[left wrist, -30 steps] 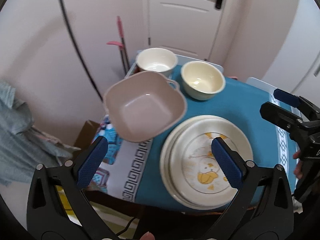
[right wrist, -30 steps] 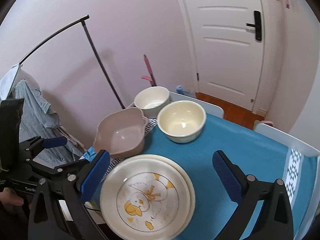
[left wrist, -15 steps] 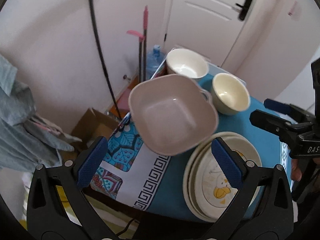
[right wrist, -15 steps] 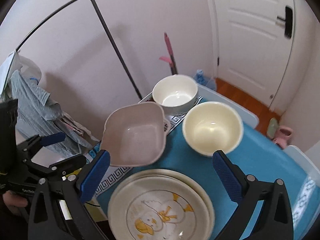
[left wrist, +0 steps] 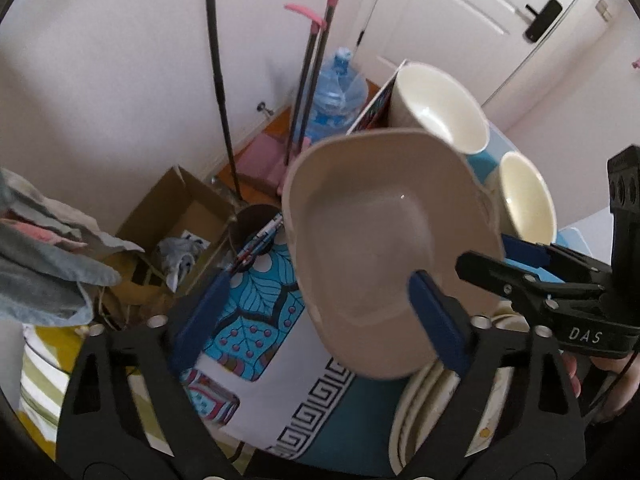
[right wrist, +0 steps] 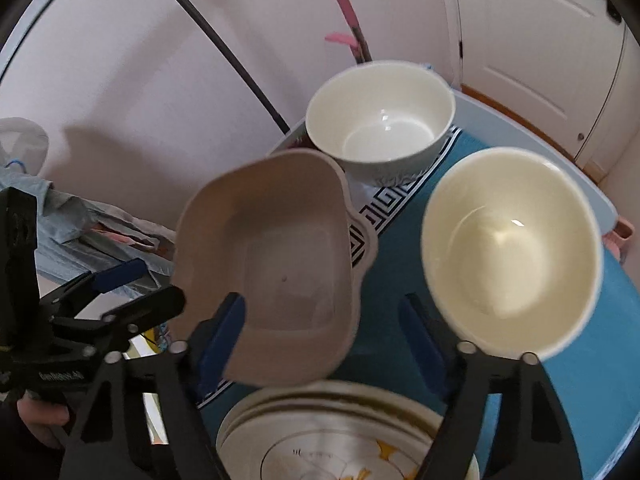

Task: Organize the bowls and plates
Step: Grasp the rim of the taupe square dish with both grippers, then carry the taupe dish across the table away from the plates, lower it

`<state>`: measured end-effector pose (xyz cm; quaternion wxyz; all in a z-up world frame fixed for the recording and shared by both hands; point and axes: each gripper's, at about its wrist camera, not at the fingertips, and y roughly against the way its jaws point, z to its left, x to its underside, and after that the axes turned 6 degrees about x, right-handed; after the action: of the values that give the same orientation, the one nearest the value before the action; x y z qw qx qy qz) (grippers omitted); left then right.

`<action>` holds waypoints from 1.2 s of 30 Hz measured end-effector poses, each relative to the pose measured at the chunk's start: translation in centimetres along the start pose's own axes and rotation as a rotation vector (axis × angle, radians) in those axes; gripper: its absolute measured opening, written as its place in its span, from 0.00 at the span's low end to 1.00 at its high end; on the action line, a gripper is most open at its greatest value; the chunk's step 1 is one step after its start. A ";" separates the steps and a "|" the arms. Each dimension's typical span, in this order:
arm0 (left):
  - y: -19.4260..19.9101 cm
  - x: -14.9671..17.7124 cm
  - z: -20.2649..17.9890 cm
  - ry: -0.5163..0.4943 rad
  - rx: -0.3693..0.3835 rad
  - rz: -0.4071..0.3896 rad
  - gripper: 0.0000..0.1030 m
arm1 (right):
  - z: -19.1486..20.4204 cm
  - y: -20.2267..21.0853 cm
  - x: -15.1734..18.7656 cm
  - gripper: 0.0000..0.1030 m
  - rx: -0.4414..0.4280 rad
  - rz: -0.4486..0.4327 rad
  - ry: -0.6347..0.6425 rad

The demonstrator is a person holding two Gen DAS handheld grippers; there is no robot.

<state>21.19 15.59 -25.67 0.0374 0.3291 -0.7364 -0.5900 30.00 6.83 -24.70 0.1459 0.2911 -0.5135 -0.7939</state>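
A beige square bowl with small handles sits at the table's left edge; it also shows in the right wrist view. My left gripper is open, with its right pad over the bowl's near rim. My right gripper is open, its left pad at the bowl's near rim. A cream bowl and a white bowl stand behind. Stacked plates with a duck print lie at the near edge.
The table has a blue cloth with a patterned border. Left of the table stand a cardboard box, a water bottle, a black rack pole and hanging clothes. A white door is behind.
Both grippers have moved forward and lower toward the beige bowl, which now fills the middle of both views. The left gripper has swung left, showing the floor beside the table.
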 end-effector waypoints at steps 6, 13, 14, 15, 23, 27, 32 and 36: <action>-3.1 -0.3 1.4 0.020 0.023 0.064 0.47 | 0.6 -1.0 -0.6 0.49 0.060 -0.012 0.050; -3.9 -0.3 0.9 -0.028 0.040 0.083 0.21 | 1.2 -2.1 -0.1 0.27 0.077 0.009 0.035; -3.9 -0.3 0.8 -0.036 0.043 0.083 0.20 | 1.2 -2.3 0.0 0.21 0.084 0.014 0.034; -3.9 -0.3 0.7 -0.043 0.044 0.081 0.20 | 1.3 -2.4 0.1 0.19 0.088 0.016 0.031; -2.4 -0.7 -0.3 -0.111 0.009 0.038 0.20 | 2.1 -1.1 0.5 0.15 0.103 -0.031 0.017; 0.1 -1.5 -2.1 -0.166 0.014 -0.005 0.20 | 2.2 1.4 1.1 0.15 0.106 -0.087 -0.021; 3.4 -1.9 -6.5 -0.280 0.026 -0.066 0.20 | 0.7 6.8 3.3 0.15 0.123 -0.184 -0.091; 5.7 -1.0 -11.0 -0.375 0.066 -0.100 0.20 | -1.0 11.4 6.3 0.15 0.151 -0.256 -0.162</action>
<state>24.31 7.31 -16.93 -0.1405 0.2507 -0.7321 -0.6176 24.89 -2.18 -16.76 -0.0208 0.2993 -0.5406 -0.7859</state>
